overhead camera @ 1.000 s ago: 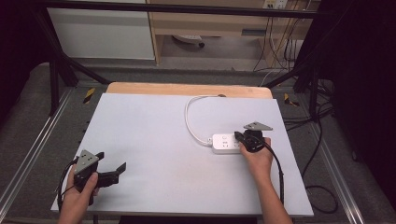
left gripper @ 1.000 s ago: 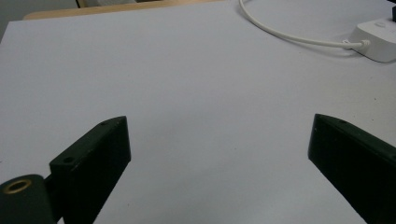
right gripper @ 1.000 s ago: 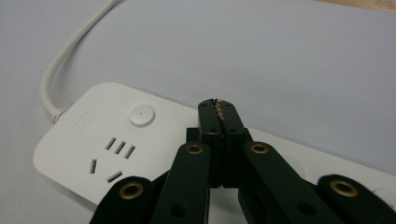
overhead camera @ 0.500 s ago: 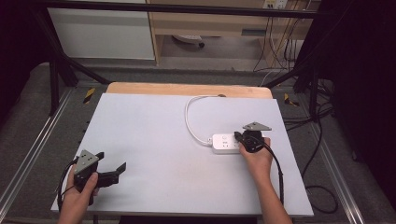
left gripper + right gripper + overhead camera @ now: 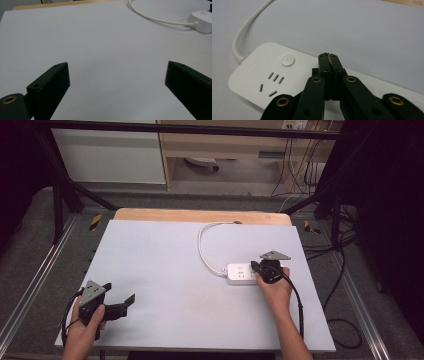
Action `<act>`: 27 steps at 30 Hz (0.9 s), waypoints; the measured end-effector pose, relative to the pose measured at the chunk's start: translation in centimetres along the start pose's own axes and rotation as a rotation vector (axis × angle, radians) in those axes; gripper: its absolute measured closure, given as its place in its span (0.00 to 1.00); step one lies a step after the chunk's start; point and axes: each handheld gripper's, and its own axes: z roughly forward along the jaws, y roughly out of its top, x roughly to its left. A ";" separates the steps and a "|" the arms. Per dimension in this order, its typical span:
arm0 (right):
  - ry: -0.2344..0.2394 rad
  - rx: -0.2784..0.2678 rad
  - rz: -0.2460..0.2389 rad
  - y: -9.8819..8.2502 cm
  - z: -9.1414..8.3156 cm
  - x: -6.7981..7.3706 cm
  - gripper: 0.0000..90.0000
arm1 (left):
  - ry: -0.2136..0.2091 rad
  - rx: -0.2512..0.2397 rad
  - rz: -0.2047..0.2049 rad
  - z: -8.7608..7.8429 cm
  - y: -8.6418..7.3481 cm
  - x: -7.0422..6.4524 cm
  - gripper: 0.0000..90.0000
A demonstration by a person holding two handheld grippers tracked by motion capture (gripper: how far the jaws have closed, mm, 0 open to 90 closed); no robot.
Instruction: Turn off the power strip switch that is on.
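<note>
A white power strip [image 5: 240, 274] lies on the right half of the white table [image 5: 165, 260], its white cable [image 5: 202, 245] looping toward the far edge. My right gripper [image 5: 256, 266] rests over the strip's right end, jaws pressed together. The right gripper view shows the shut tips [image 5: 329, 56] just above the strip [image 5: 262, 75], beside its round button [image 5: 287, 60] and an empty socket; a dark block sits under the jaws, and I cannot tell what it is. My left gripper [image 5: 120, 291] is at the near left corner, open and empty [image 5: 116, 66], with the strip [image 5: 202, 22] far off.
A wooden board edge [image 5: 200, 215] runs along the table's far side. Dark metal frame bars [image 5: 65, 195] and black cables [image 5: 345, 270] flank the table on the floor. A black cable [image 5: 297, 305] trails from my right gripper along the forearm.
</note>
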 end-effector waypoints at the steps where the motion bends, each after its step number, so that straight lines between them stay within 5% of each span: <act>1: 0.000 -0.001 0.000 0.0 0.0 0.0 1.00 | 0.000 0.000 0.000 0.0 0.0 0.0 0.06; 27: 0.012 -0.004 0.007 0.0 0.0 -0.2 1.00 | 0.005 0.008 0.008 0.1 0.0 0.0 0.06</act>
